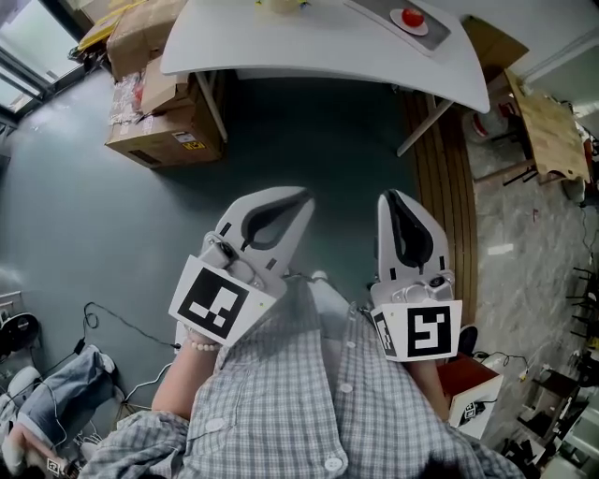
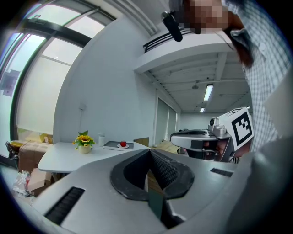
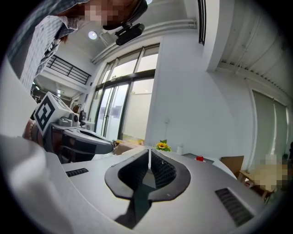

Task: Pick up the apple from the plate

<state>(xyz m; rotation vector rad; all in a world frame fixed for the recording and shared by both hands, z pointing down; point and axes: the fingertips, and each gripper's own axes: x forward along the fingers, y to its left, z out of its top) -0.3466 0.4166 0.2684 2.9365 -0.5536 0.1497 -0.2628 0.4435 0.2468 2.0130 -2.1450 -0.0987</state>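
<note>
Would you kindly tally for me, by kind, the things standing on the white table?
Apple: 1
Plate: 1
Grey tray: 1
Pot of yellow flowers: 1
Small white container, too small to identify: 1
Total: 5

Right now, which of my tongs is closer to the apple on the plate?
Right. The right tongs sit almost straight below the apple in the head view, well short of the table; the left tongs are about as far back but further off to the side.

Red apple [image 1: 412, 16], white plate [image 1: 422, 29], white table [image 1: 281, 47], grey-checked shirt [image 1: 281, 393], teal floor [image 1: 94, 215]
</note>
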